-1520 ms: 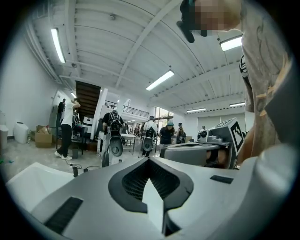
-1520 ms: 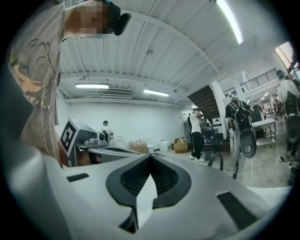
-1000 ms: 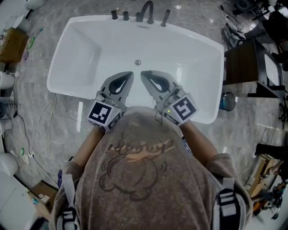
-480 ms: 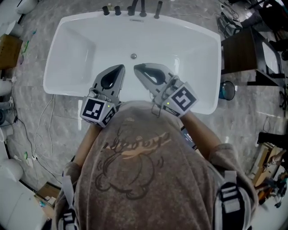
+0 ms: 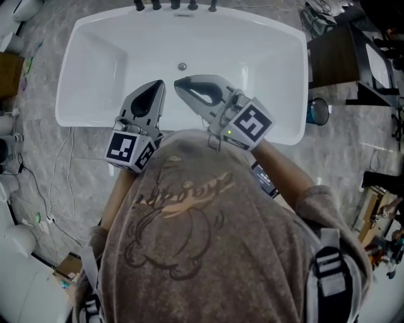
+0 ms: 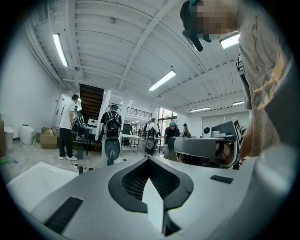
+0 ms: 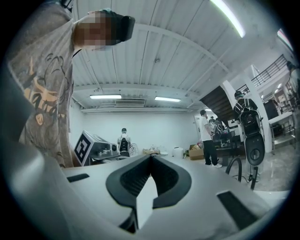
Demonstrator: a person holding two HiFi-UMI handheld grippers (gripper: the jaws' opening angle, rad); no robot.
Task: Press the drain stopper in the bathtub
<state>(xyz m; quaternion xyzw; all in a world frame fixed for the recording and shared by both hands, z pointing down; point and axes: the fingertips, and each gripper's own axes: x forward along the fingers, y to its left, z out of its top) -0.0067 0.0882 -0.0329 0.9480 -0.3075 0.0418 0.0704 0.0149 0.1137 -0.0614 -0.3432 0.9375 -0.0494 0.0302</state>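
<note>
Left gripper [image 5: 158, 84]: closed tip to tip, ribbed black pads meeting at a point, clamped on nothing. Right gripper [image 5: 178, 82]: likewise closed and empty, angled toward 11 o'clock, tip just beside the left one. Both smooth grey plastic, each ending at the rear in a black-and-white marker cube [image 5: 129, 148].

In the head view, both seen over the near wall of the white, glossy, round-cornered bathtub [image 5: 82, 117]. Drain stopper [image 5: 182, 65], a small round metal disc on the tub floor: at 12 o'clock from the right tip, 1 o'clock from the left, near but apart from both, with nothing between.

Further out at 12 o'clock, dark faucet fittings [image 5: 175, 5] on the far rim. At 2 o'clock, a dark table [image 5: 334, 60] just beside the tub's end; at 3 o'clock, a blue container [image 5: 314, 112] on the mottled grey stone floor [image 5: 82, 189]. At 8 o'clock, thin cables [image 5: 57, 170] trailing over that floor. Nearest the camera, a brown printed shirt [image 5: 189, 240].

Only in the left gripper view: the right gripper in profile at 2 o'clock [image 6: 206, 145], people [image 6: 68, 126] standing in a hall, a staircase [image 6: 91, 101], strip lights [image 6: 60, 49] on a ribbed white ceiling. Only in the right gripper view: a curved black spout [image 7: 234, 168] at 4 o'clock and the left gripper's cube at 9 o'clock.
</note>
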